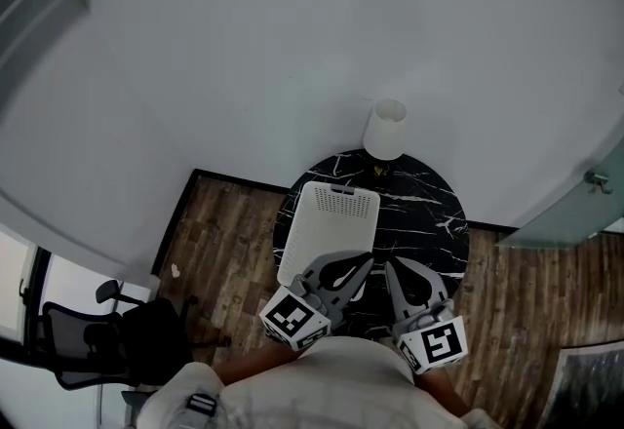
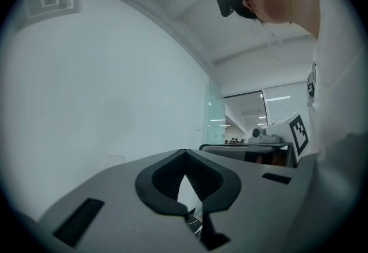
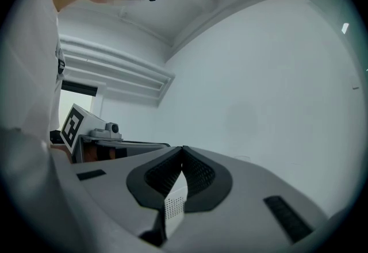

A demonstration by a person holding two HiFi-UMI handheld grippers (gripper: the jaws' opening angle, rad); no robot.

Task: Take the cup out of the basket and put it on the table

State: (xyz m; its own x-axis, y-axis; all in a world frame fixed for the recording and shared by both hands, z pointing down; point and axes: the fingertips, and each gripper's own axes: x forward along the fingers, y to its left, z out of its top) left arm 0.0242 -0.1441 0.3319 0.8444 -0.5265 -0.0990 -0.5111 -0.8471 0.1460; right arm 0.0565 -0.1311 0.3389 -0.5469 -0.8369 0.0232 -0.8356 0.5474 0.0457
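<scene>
The cup is plain white, slightly tapered and upright with its open mouth upward. It stands at the 12 o'clock edge of the table, outside the basket and apart from it. A small brownish patch shows at its foot, too small to make out. The table is round, with a black top veined in white. The basket is white and rectangular with rounded corners, a band of small holes and a dark slot near its far end. It lies on the table's 9 o'clock side, its long axis running roughly from 7 towards 12 o'clock.
</scene>
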